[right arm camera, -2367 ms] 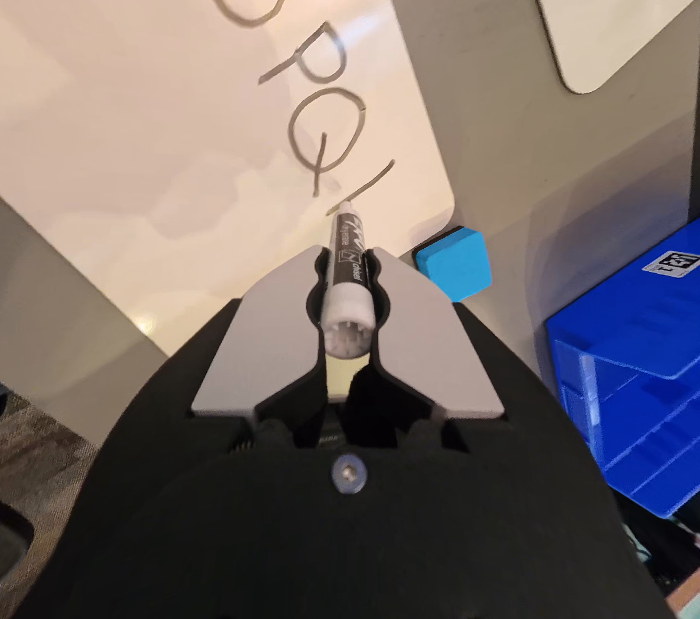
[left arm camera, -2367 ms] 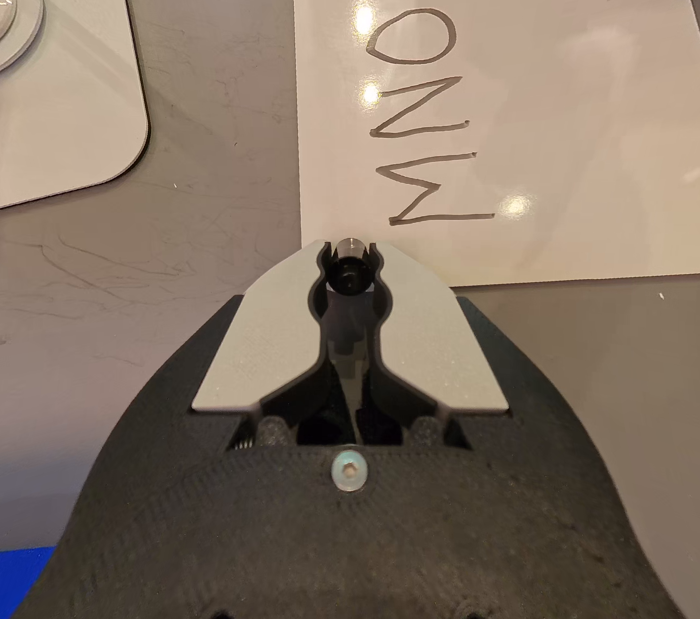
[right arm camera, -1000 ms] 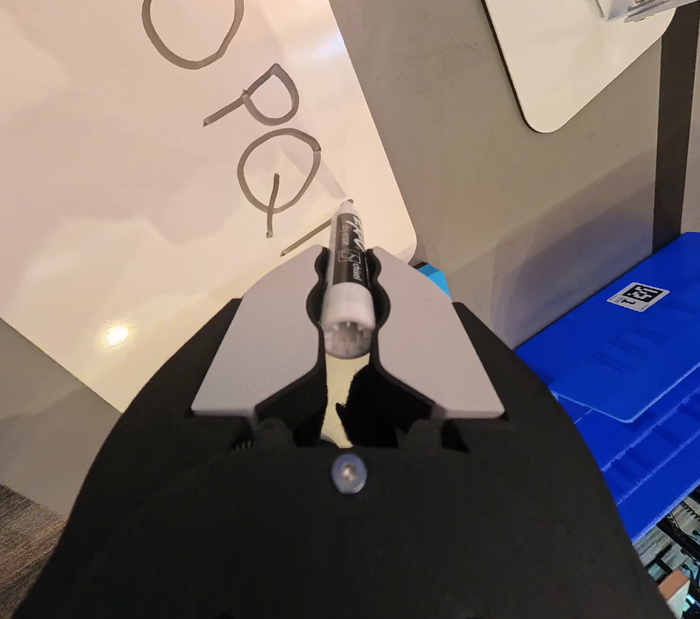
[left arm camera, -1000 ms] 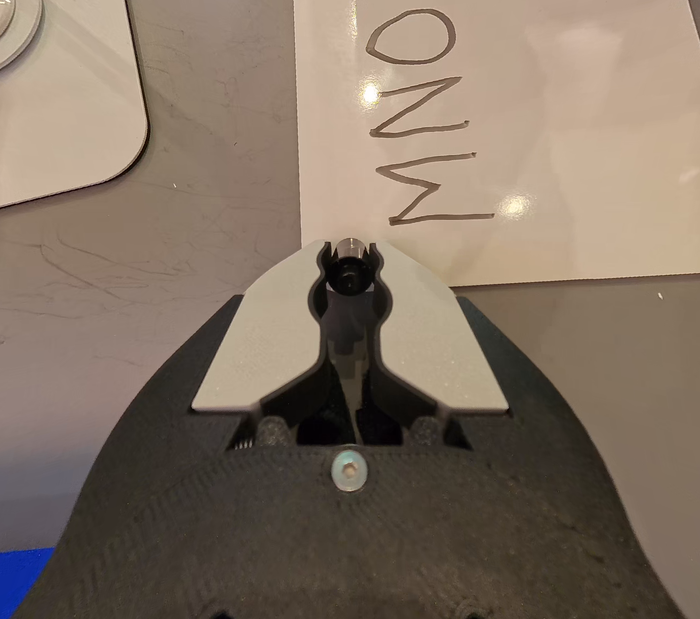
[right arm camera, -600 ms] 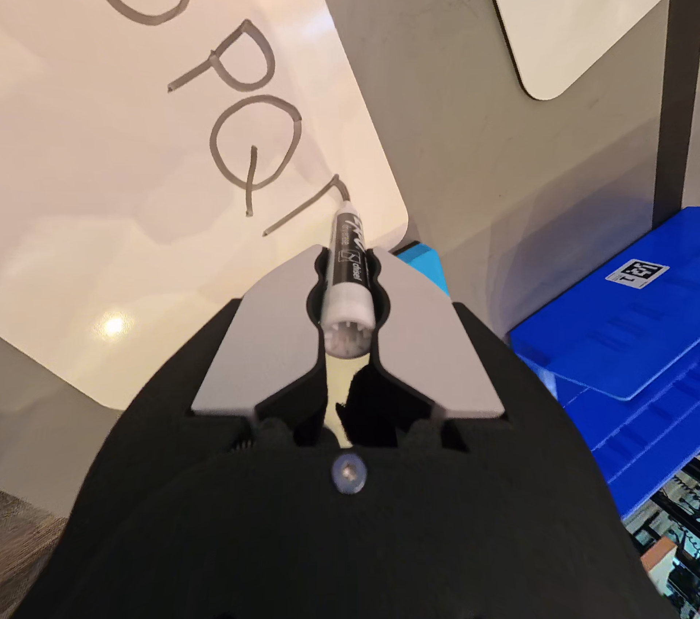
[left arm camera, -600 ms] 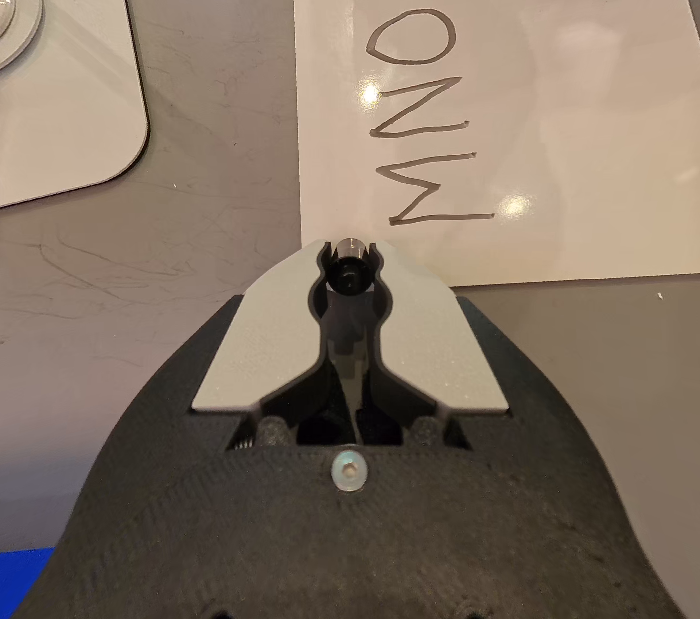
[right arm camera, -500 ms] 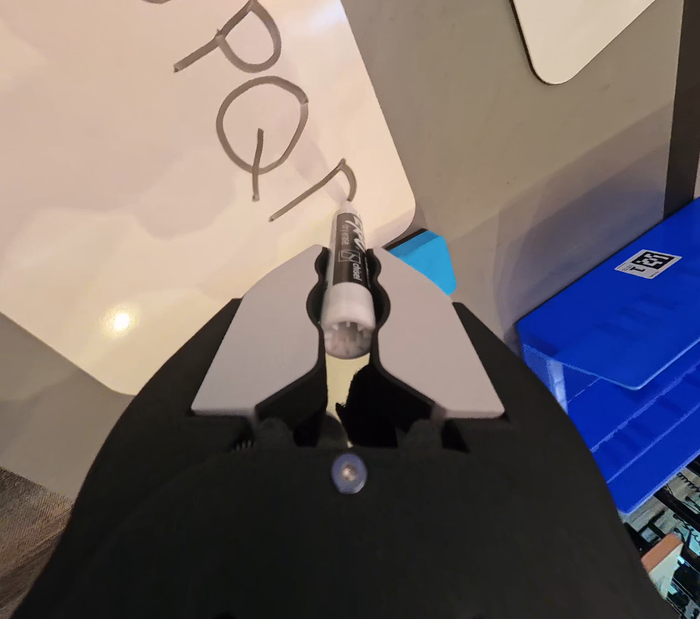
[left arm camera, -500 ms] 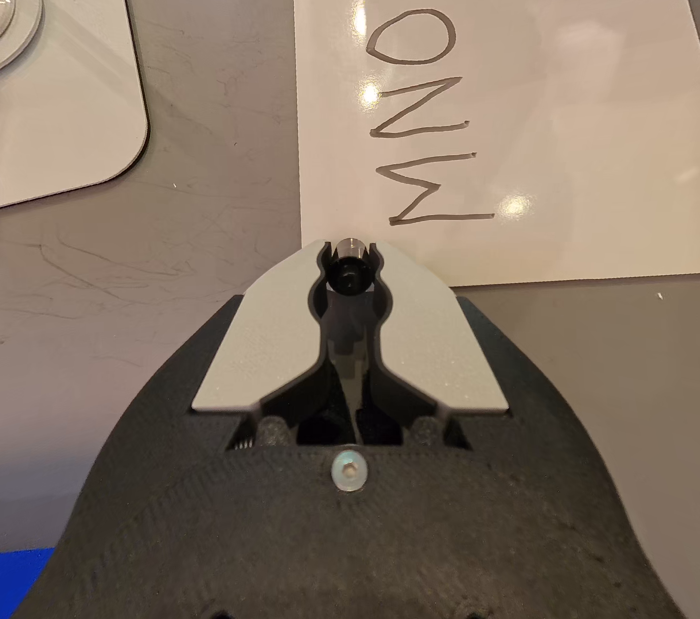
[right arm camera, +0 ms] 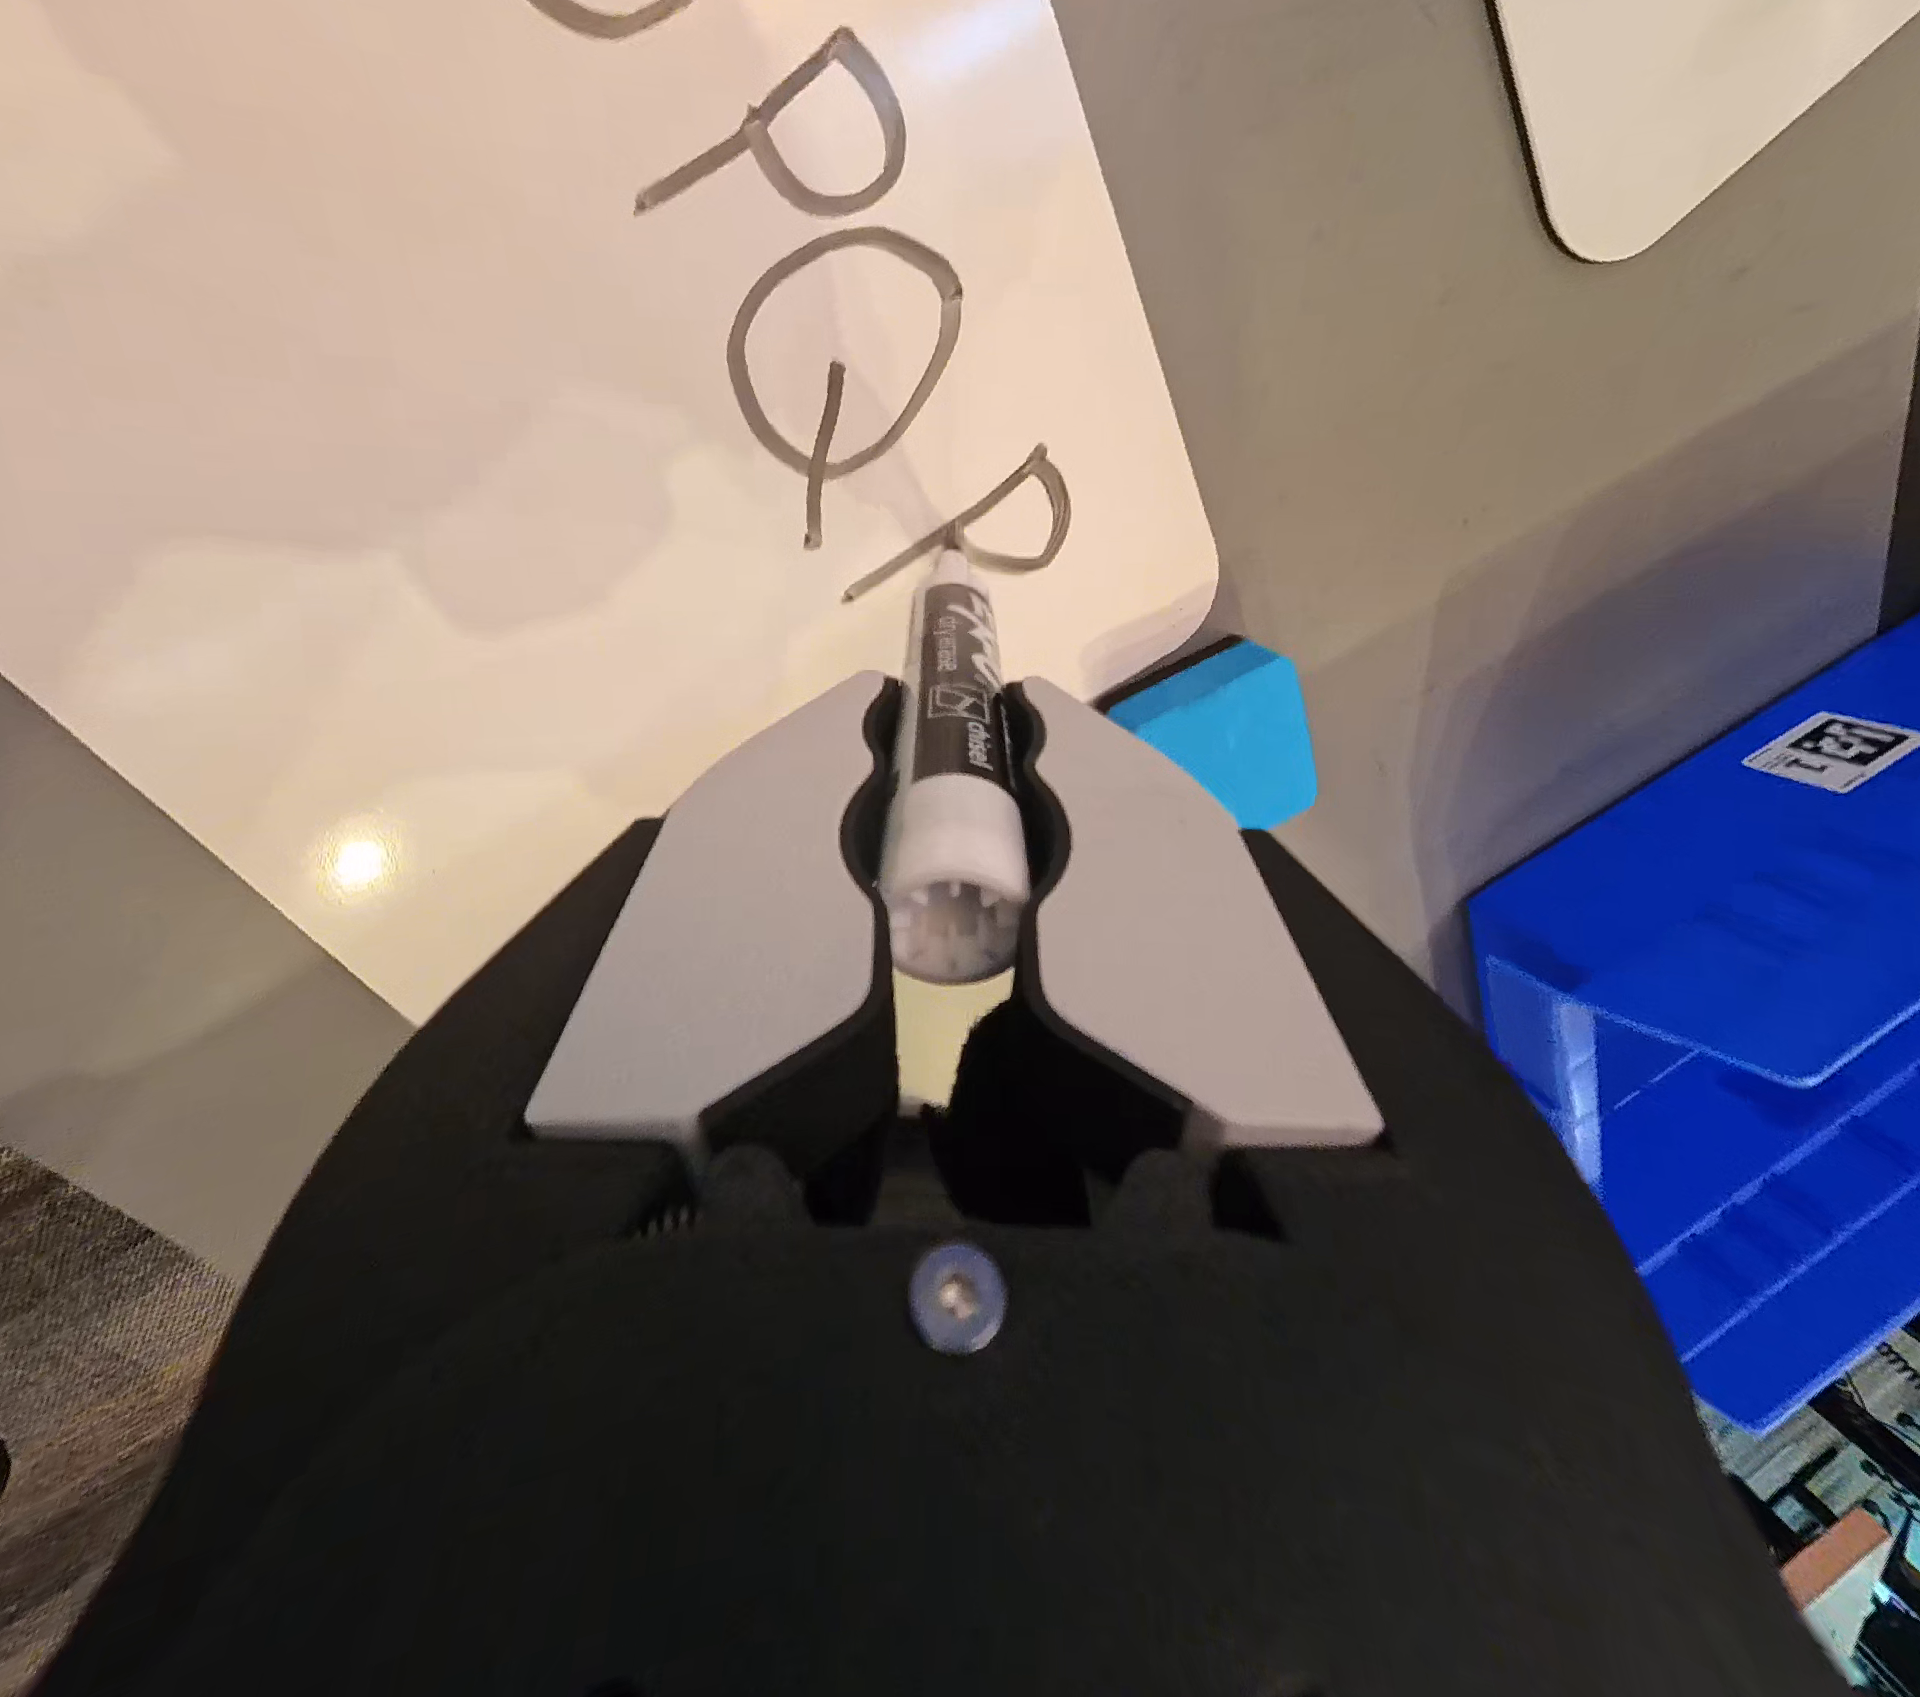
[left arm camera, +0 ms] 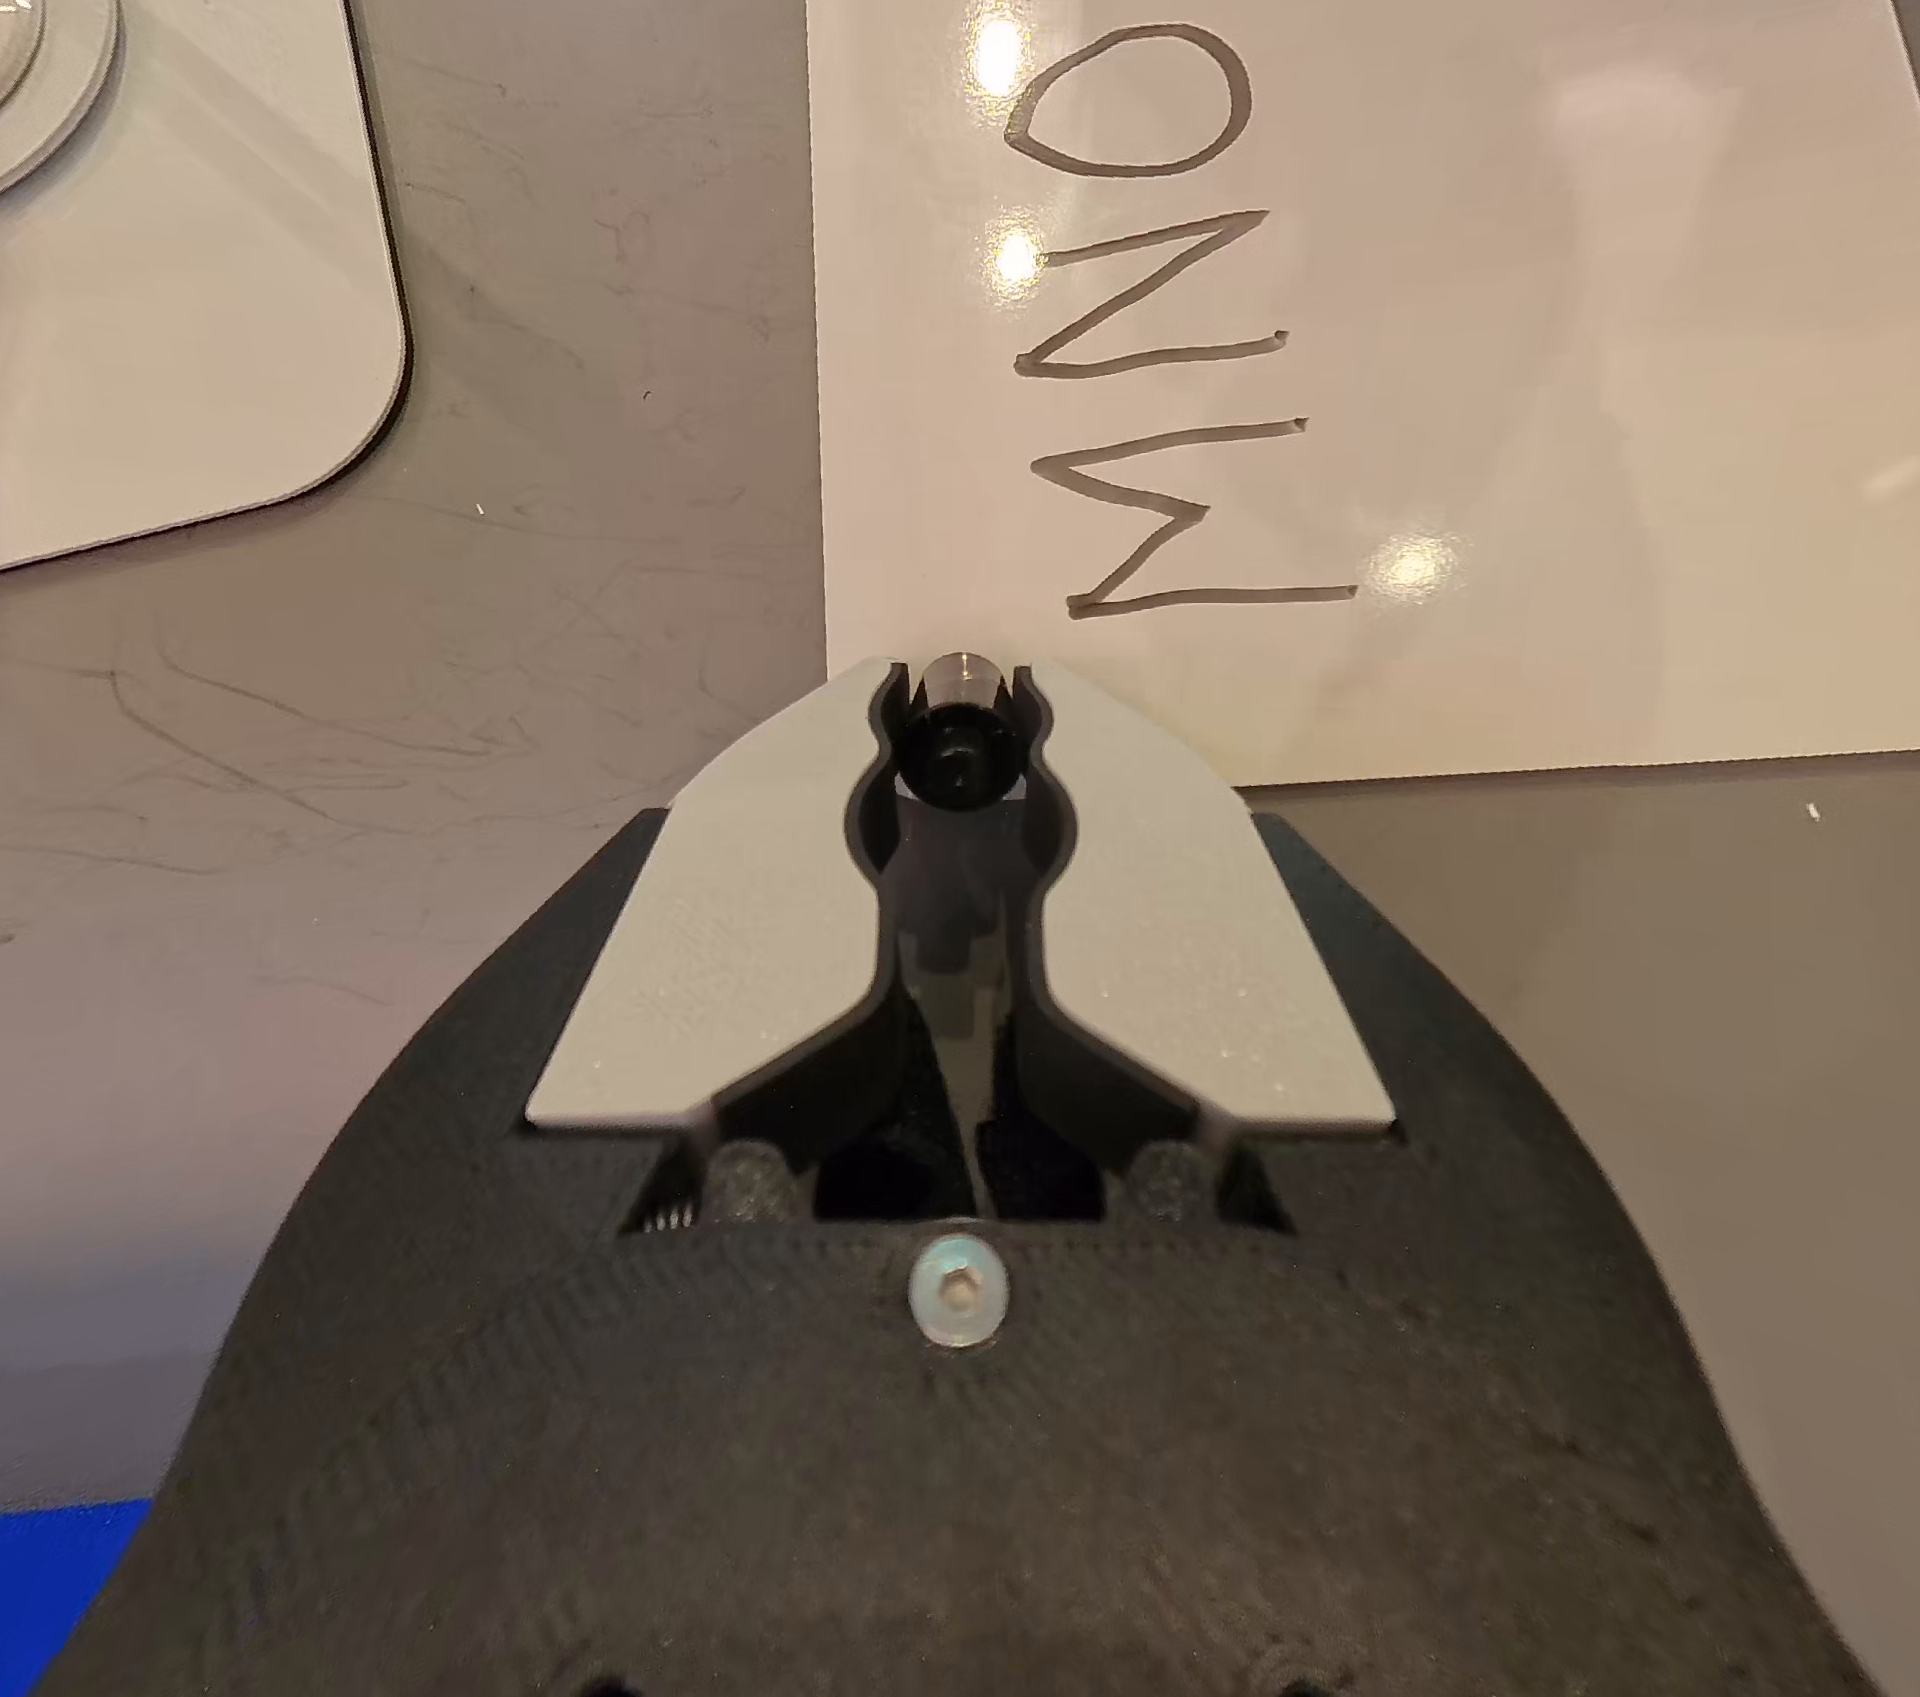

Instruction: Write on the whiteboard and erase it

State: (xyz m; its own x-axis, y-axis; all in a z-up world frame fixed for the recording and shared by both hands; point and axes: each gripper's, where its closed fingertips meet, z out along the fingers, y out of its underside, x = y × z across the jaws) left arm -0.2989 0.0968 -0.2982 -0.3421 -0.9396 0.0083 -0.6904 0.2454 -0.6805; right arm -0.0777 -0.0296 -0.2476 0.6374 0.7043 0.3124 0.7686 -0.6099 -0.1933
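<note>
Jaws on my right gripper (right arm camera: 957, 691) are clamped on a black-and-white marker (right arm camera: 951, 748), its barrel seated in the notch between the grey fingers (right arm camera: 1132, 878) and its tip pressed on the whiteboard (right arm camera: 312, 297) at the newest letter, close to the board's rounded corner. My left gripper (left arm camera: 958, 671) is closed on a small black cap (left arm camera: 957, 738), presumably the marker's, and hangs over the opposite corner of the same board, just short of the first stroke of the row. The row of grey letters runs along one edge of the board; the writing half of the job looks nearly done and the erasing is not begun. A blue eraser (right arm camera: 1221, 738) lies on the grey worktop (right arm camera: 1351, 297) just beside the corner where I am writing, partly hidden by my right finger. A second white board (right arm camera: 1683, 37) sits farther off on the worktop, and a blue crate (right arm camera: 1714, 1024) stands off its edge. The risk I see is room: the pen is near the edge, so a long stroke could run off onto the worktop or nudge the eraser. The board lies loose, so hard pressure could slide it, and a tilted barrel could twist in the notch.
</note>
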